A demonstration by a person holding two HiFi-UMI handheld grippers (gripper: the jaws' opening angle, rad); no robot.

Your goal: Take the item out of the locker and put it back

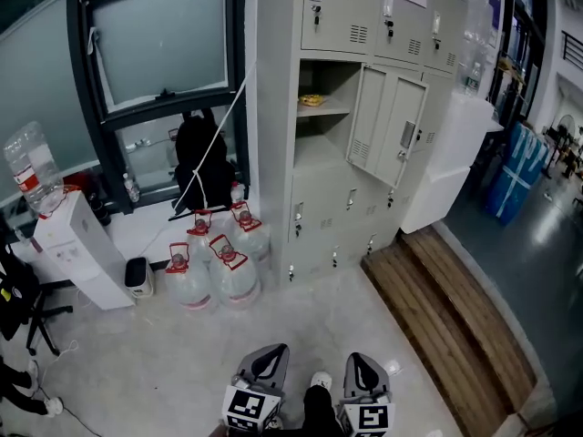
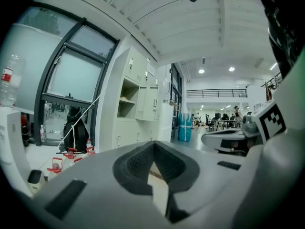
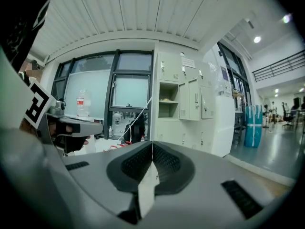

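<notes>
A: What stands at the far left?

B: A white water dispenser (image 1: 77,253) with a clear bottle (image 1: 32,167) upside down on top. Just to its right, a cluster of water jugs (image 1: 214,262) with red handles sits on the floor (image 1: 137,371), and a black backpack (image 1: 202,157) rests on the ledge below the window behind them.

A: And the hand-held grippers?

B: Both are low at the bottom edge of the head view, side by side, well apart from the cabinets. The left hand-held gripper (image 1: 271,353) has its jaws pressed together with nothing between them. The right hand-held gripper (image 1: 363,360) is the same: jaws closed tip to tip, empty.

A: Where is the thing to be taken out?

B: The yellow item (image 1: 311,100) lies on the shelf (image 1: 326,110) of an open compartment in the grey locker (image 1: 364,25), in its left column. What it is cannot be made out from here.

A: Anything right of that?

B: Two doors (image 1: 392,121) stand swung open beside the compartment, and a wooden platform (image 1: 446,317) runs along the floor at the locker's foot.
</notes>
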